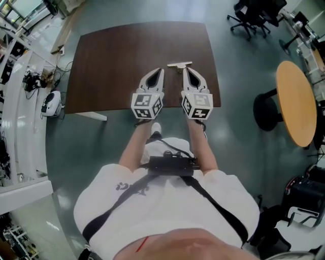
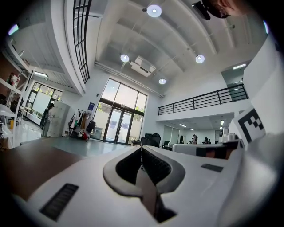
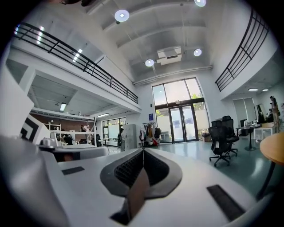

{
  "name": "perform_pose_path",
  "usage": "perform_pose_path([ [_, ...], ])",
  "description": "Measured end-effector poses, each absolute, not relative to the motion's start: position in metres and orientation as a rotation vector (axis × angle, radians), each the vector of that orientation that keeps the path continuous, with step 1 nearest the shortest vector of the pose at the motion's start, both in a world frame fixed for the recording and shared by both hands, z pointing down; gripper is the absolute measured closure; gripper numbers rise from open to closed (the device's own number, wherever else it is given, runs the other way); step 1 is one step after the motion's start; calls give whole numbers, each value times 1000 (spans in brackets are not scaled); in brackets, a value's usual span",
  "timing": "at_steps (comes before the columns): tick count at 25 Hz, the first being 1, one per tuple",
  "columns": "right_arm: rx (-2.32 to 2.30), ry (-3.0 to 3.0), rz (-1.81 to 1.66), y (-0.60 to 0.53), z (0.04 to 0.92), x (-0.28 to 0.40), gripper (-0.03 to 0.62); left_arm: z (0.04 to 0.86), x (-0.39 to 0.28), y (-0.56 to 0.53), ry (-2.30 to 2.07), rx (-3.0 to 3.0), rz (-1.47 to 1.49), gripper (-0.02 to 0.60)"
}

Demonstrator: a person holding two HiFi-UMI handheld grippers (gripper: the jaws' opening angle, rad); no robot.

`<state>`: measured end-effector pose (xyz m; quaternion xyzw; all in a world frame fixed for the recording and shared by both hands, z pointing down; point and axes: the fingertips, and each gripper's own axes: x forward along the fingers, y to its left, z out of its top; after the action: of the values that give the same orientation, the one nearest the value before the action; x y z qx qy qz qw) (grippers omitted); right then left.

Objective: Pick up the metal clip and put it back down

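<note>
Roughly centred on a dark brown rectangular table (image 1: 117, 61), a small pale metal clip (image 1: 180, 65) lies flat, shaped like a short T with its bar across the top. It sits towards the table's middle, apart from every edge.

It looks thin, stiff and light, with a smooth surface that could slip between pads. Because it lies low on the wood, the likeliest hold is across its narrow stem or any raised lip. Which part stands proud is too small to tell.

At six o'clock from the clip, just short of it, the right gripper (image 1: 186, 71) points level across the table. The left gripper (image 1: 158, 72) lies beside it at about eight o'clock from the clip. Both sets of tongs are pressed fully together with nothing between them, and neither touches the clip. To take it, a gripper would first need to open.

The tabletop is otherwise bare and matte. Around it is a smooth grey-green floor (image 1: 91, 147). A round wooden table (image 1: 297, 101) stands at three o'clock, and black office chairs (image 1: 254, 15) at one o'clock. The gripper views show a tall white hall with glass doors (image 3: 182, 124) and a railed balcony (image 2: 199, 99).
</note>
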<state>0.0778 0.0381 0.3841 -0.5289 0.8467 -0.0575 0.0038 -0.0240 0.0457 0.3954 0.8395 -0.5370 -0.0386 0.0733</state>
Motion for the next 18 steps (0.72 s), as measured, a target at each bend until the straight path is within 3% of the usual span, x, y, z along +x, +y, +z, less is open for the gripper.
perform_pose_path([
  [18,-1866,2649,-213,-76,417,25,586,420,-86,-81,-1464,2557,-99,568],
])
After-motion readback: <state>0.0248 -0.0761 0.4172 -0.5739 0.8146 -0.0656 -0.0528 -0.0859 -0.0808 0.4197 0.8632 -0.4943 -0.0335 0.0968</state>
